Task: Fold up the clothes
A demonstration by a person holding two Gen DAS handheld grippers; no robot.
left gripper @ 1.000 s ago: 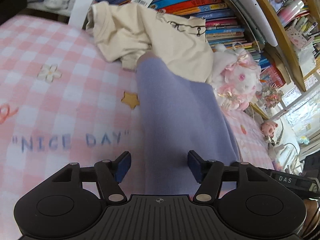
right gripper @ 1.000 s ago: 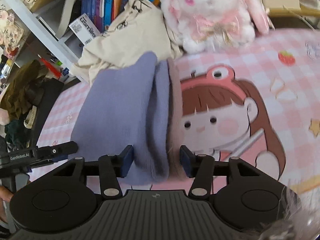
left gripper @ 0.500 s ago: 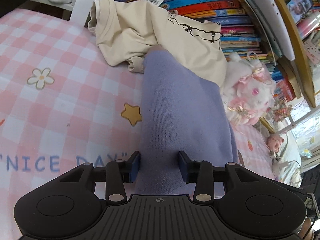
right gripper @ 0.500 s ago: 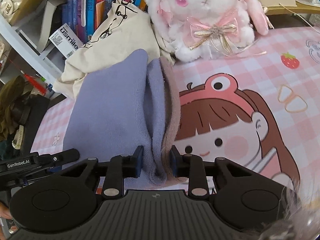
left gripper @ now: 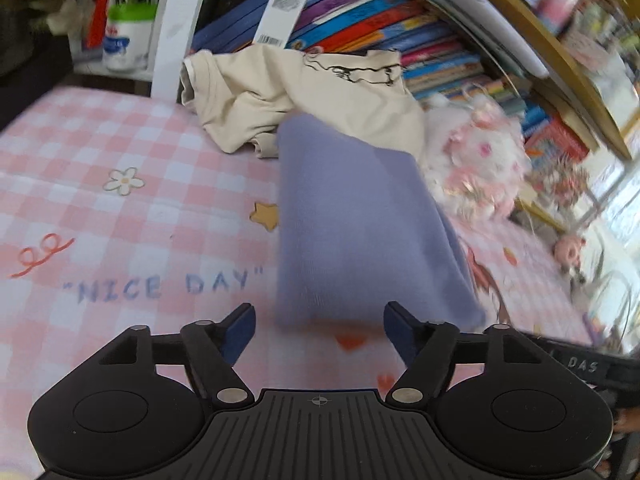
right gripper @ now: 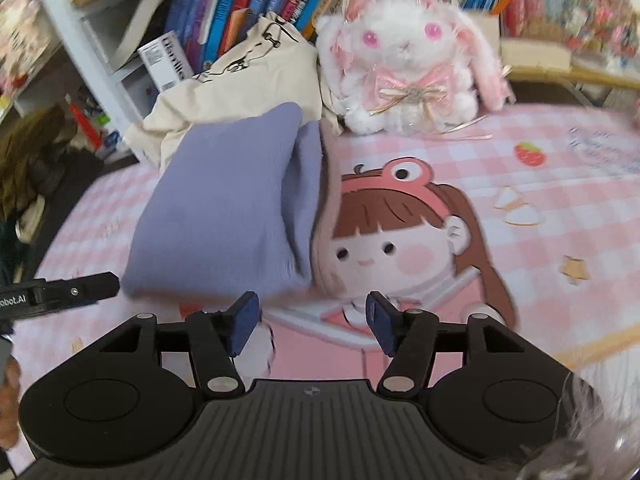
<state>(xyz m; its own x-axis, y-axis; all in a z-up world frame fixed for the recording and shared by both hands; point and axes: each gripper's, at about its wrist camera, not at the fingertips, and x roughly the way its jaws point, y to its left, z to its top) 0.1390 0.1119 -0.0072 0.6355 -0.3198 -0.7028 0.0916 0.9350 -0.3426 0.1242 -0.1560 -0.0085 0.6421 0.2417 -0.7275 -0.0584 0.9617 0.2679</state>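
A folded lavender garment [left gripper: 360, 232] lies on the pink checked bedsheet [left gripper: 120, 216], its far end against a crumpled cream T-shirt [left gripper: 312, 96]. My left gripper [left gripper: 319, 330] is open and empty, just short of the garment's near edge. In the right wrist view the same lavender garment [right gripper: 228, 216] lies left of centre with a pinkish layer under its right edge. My right gripper [right gripper: 311, 322] is open and empty, just in front of its near right corner. The left gripper's finger [right gripper: 76, 290] shows at the left edge there.
A white plush rabbit [right gripper: 408, 64] sits at the back beside the cream T-shirt [right gripper: 244, 84]. Rows of books [left gripper: 360, 32] on shelves stand behind the bed. The bedsheet's cartoon girl print [right gripper: 400, 240] lies to the garment's right.
Both grippers were closing on the lavender garment's near edge half a second ago. Now both have opened and pulled back, and the garment lies free on the sheet.
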